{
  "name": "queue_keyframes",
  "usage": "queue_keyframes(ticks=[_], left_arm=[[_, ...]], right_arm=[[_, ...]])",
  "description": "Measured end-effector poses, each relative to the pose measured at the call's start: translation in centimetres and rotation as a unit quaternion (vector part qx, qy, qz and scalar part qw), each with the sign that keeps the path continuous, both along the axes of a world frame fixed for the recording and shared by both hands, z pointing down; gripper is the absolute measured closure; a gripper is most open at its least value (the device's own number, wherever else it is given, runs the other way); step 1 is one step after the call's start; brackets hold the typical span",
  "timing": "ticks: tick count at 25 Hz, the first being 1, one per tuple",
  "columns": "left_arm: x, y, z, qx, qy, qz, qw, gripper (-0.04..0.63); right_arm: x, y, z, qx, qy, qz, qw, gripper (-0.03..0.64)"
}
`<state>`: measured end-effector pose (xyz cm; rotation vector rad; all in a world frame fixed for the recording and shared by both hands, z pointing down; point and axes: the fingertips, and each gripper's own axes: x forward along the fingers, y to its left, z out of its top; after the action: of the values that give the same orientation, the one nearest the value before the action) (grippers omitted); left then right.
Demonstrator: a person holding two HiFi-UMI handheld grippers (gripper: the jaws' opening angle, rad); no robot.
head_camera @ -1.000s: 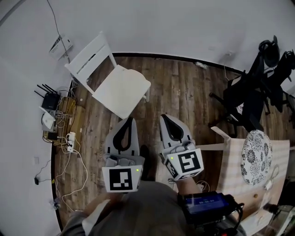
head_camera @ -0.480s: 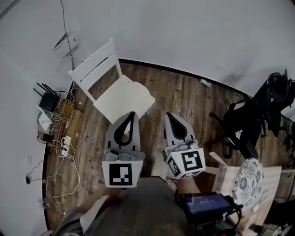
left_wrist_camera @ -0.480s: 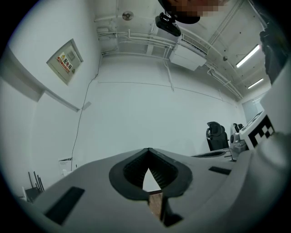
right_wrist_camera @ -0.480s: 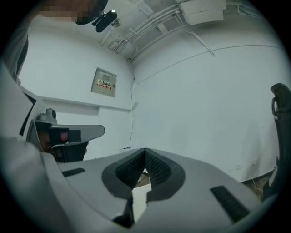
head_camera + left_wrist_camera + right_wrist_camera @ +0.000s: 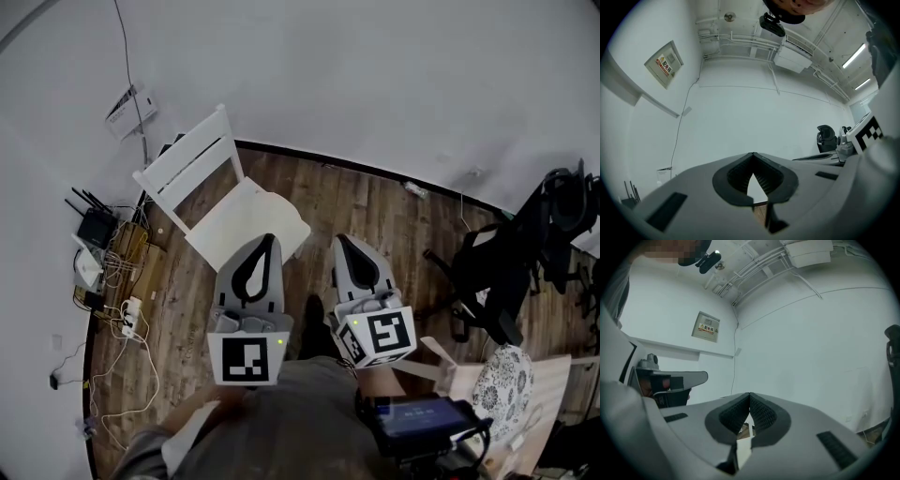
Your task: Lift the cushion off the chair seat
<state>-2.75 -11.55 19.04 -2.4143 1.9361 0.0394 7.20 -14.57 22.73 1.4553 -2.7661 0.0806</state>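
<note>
A white wooden chair point(image 5: 187, 164) stands against the wall at the upper left of the head view. Its pale square seat pad point(image 5: 239, 220) lies flat on it. My left gripper point(image 5: 267, 240) is shut and empty; its tip lies over the seat's near edge in the picture. To its right, my right gripper point(image 5: 339, 240) is also shut and empty, over bare floor just off the seat's corner. In the left gripper view the closed tips point(image 5: 753, 154) point at the white wall. The right gripper view shows its tips point(image 5: 749, 394) pressed together, with a sliver of the white seat below.
A router, a power strip and tangled cables point(image 5: 98, 253) lie on the floor left of the chair. Black office chairs point(image 5: 511, 267) stand at the right. A round patterned cushion point(image 5: 502, 389) rests on a light wooden seat at the lower right. The floor is dark wood planks.
Both grippers have moved forward together towards the white chair and stayed shut. The chair now sits closer to their tips, and the patterned cushion has slid lower in the head view.
</note>
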Motion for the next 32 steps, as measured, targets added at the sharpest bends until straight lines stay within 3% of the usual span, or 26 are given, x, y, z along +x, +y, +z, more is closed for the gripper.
queue_keyframes(ticks=[23,32], left_arm=[[1.9,-20.4,4.6,-0.072,-0.014,-0.094,0.9929,0.589],[1.0,-23.8,5.1,-0.081,-0.009,-0.129,0.9883,0.589]], right_arm=[[3.4,-22.3,5.0,-0.068,-0.018,-0.07,0.995,0.61],[1.7,-26.3,5.7,-0.079,-0.009,-0.117,0.99,0.609]])
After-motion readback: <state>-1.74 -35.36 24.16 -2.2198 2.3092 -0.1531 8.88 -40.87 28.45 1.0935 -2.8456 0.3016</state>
